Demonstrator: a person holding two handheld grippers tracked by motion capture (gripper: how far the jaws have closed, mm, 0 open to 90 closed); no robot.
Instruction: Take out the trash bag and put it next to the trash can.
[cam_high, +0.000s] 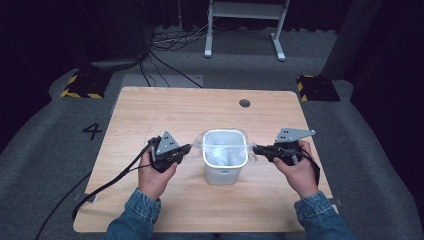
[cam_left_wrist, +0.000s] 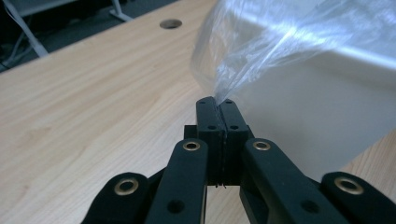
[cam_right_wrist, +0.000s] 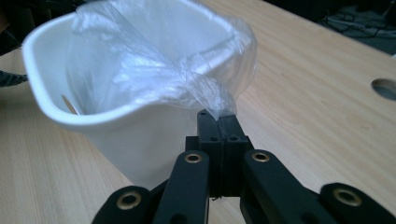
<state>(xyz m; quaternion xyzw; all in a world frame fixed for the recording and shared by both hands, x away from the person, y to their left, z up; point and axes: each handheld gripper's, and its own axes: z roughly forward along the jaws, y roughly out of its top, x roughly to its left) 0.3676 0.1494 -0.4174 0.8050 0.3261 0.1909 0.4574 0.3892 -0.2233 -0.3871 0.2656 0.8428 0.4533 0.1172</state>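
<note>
Clamped tight on opposite edges of a clear plastic bag (cam_high: 224, 146), the jaws of the left gripper (cam_high: 188, 148) and the right gripper (cam_high: 256, 148) hold the film stretched across the mouth of a small white bin (cam_high: 223, 172) standing mid-table (cam_high: 150, 110). The bag sits inside the bin, its rim flaring over both sides. Lining the bin appears to be the step in hand; the next move likely calls for drawing each pinched edge down over the bin's lip without tipping it.

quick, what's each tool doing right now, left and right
Left tool: closed, pinching the clear plastic bag beside the white bin.
Right tool: closed, pinching the bag's other side.
</note>
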